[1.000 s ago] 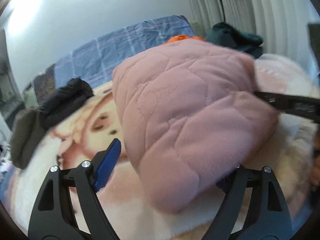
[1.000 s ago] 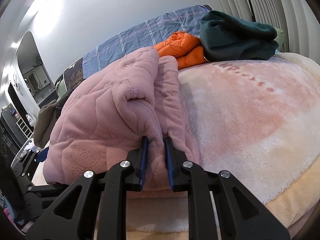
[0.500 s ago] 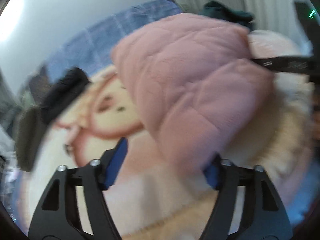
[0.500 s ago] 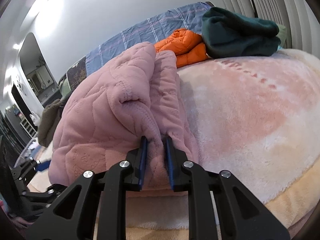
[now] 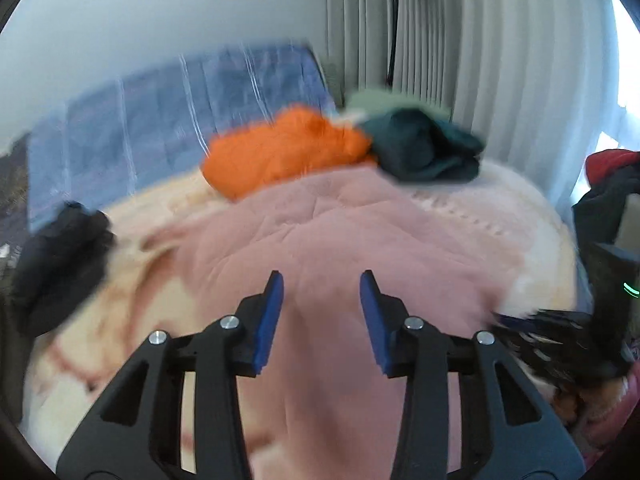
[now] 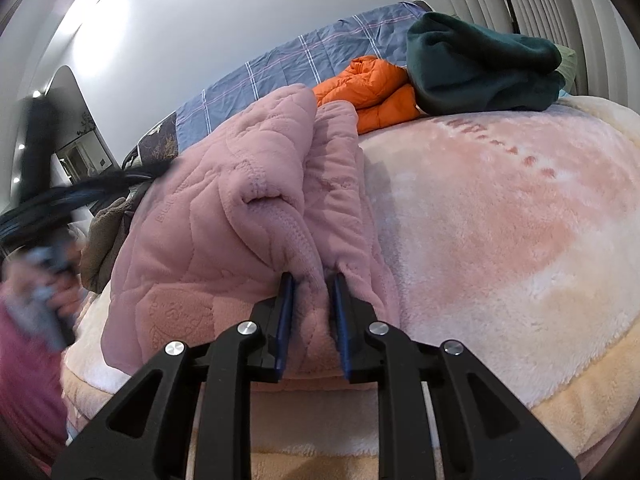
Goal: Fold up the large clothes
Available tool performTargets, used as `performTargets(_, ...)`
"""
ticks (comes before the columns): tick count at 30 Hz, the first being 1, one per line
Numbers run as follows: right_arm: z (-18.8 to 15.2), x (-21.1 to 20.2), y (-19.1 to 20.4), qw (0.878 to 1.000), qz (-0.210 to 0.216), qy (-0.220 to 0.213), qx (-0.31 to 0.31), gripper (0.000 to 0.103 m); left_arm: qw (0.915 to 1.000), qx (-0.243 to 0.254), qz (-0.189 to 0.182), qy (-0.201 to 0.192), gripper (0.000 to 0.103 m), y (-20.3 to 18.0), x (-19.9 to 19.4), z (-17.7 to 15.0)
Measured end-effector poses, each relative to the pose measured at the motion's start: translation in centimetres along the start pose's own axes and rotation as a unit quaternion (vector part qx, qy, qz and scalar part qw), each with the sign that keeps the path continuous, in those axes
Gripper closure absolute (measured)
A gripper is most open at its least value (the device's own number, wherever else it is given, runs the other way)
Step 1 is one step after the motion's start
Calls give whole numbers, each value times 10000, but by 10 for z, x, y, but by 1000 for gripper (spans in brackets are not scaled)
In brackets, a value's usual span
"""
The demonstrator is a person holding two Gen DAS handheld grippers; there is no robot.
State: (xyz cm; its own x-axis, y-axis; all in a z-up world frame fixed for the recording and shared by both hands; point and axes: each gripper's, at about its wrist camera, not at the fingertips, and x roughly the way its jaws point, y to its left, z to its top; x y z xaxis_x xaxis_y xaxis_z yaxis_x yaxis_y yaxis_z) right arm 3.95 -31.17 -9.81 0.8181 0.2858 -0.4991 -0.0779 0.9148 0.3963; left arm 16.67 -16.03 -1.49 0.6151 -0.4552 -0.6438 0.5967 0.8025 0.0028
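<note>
On the far left of the bed lies a dark bundle of clothes (image 5: pixel 60 256), a bit blurry. Next to it, in the middle, sits the big pink quilted garment (image 6: pixel 248 216), folded into a thick puffy pile on the fluffy cream and pink blanket (image 6: pixel 500 240). The left gripper (image 5: pixel 322 300) hangs over the pink garment with its blue pads apart. Its jaws have just been closing, but nothing is squeezed between them and they only float above the soft cloth. The right gripper (image 6: pixel 310 308) is at the near edge of the pile, and its two blue pads pinch a fat fold of the pink garment tight. Farther back, near the blue checked cover (image 6: pixel 280 64), rests a folded orange puffy jacket (image 6: pixel 372 88). To the right of it lies a dark green folded top (image 6: pixel 480 68), close to the pale curtains (image 5: pixel 500 60).
</note>
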Motion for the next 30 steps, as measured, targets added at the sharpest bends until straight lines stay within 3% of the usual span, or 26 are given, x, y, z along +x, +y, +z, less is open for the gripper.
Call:
performTargets(3, 3, -1, 1, 10000, -37, 4, -43, 82, 9994, 261, -28, 226, 56, 3, 44, -1)
performTargets(8, 21, -15, 12, 9994, 47, 42, -343, 80, 9984, 450, 310, 156, 58, -10, 35, -8)
performTargets(13, 64, -38, 40, 9950, 364, -627, -693, 80, 9994, 260, 161, 128, 58, 1, 38, -8)
performTargets(16, 85, -28, 53, 9912, 659, -845, -773, 80, 9992, 297, 232, 95, 58, 0, 37, -9)
performTargets(18, 90, 0, 49, 9944, 434, -639, -728, 81, 9993, 283, 218, 58, 58, 0, 36, -11)
performTargets(20, 77, 56, 35, 9957, -484, 141, -772, 83, 9996, 233, 168, -17, 58, 2, 35, -13)
performTargets(21, 65, 75, 24, 9955, -583, 238, -712, 84, 9997, 211, 120, -40, 58, 3, 37, -15)
performTargets(30, 62, 65, 27, 9944, -690, 108, -788, 83, 9994, 272, 28, -204, 58, 2, 33, -16)
